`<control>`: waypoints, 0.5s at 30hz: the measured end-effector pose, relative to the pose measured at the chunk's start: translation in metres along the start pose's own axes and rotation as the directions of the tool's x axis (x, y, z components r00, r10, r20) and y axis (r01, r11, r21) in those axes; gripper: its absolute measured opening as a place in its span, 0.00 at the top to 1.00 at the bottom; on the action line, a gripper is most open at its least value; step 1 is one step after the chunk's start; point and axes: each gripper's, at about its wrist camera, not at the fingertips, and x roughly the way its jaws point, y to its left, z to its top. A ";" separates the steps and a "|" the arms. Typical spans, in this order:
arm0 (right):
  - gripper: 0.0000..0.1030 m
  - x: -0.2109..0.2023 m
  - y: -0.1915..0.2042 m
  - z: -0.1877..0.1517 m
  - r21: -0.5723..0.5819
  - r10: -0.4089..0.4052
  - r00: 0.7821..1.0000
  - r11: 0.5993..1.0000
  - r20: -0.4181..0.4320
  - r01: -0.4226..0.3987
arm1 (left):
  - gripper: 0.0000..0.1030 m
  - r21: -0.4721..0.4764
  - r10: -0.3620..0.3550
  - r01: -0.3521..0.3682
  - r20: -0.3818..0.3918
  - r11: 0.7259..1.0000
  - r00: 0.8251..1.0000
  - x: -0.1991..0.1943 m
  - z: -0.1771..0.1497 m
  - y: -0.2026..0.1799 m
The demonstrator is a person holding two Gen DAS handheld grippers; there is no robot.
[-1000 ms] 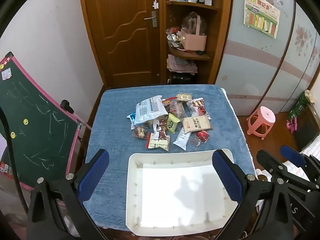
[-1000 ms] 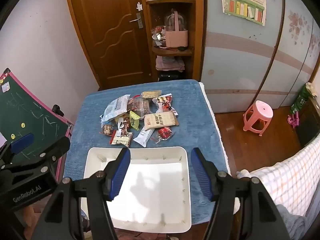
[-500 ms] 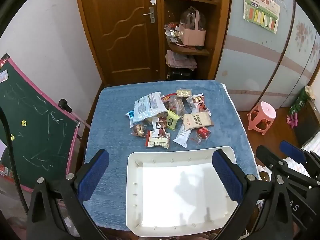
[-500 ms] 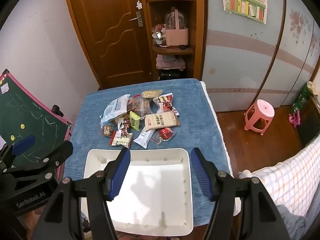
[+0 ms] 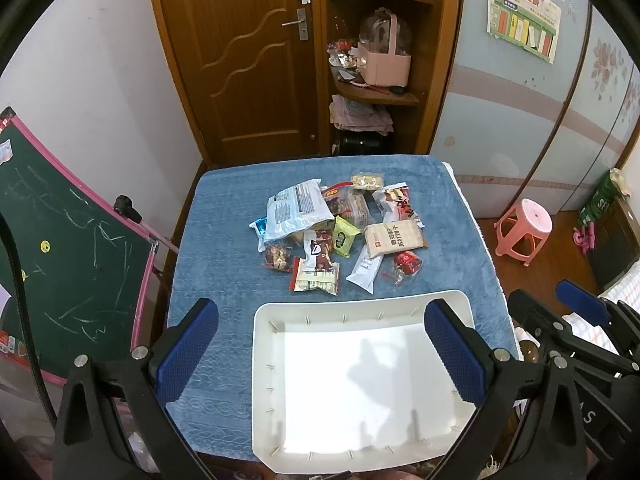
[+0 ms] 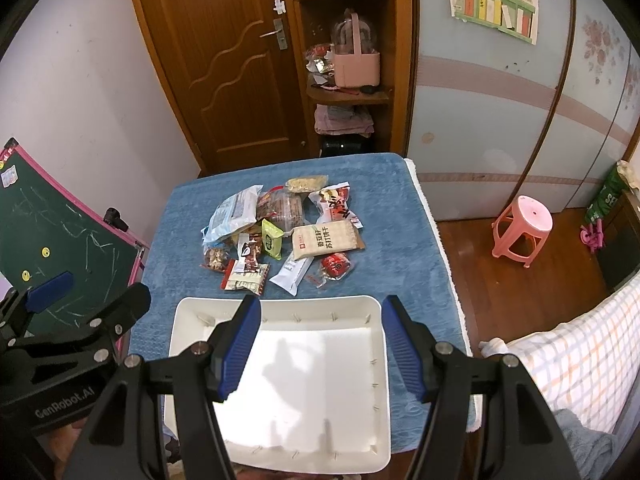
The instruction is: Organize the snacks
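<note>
We see the white tray (image 5: 267, 360) at the near edge of the blue-covered surface (image 5: 216, 240), nothing in it. The snack packets (image 5: 340, 236) lie heaped just beyond its far rim. Left gripper (image 5: 320, 354) and right gripper (image 6: 322, 344) hover above the tray, jaws apart, holding nothing.

1 white tray (image 5: 360, 304), empty. Approx 11 snack packs (image 5: 340, 232) in 1 pile on 1 blue cloth (image 5: 224, 240); exact no. unclear, some overlap. 2 grippers: left gripper (image 5: 320, 352), right gripper (image 6: 320, 344). 1 pink stool (image 5: 524, 224), 1 chalkboard (image 5: 68, 248), 1 door (image 5: 240, 56), 1 wall poster (image 5: 522, 24).
</note>
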 end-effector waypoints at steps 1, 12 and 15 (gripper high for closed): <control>0.38 0.000 0.000 0.000 0.000 -0.001 1.000 1.000 -0.001 0.001 | 0.00 -0.001 0.000 0.000 -0.001 1.000 1.000 0.001 -0.001 0.000; 0.38 0.000 0.000 0.002 0.003 0.005 1.000 1.000 -0.004 -0.005 | 0.00 0.002 0.000 0.000 -0.009 1.000 1.000 0.001 0.002 0.000; 0.38 0.000 -0.001 0.002 0.004 0.005 1.000 1.000 -0.007 -0.005 | 0.00 0.002 -0.001 0.001 -0.011 1.000 1.000 0.001 0.003 0.000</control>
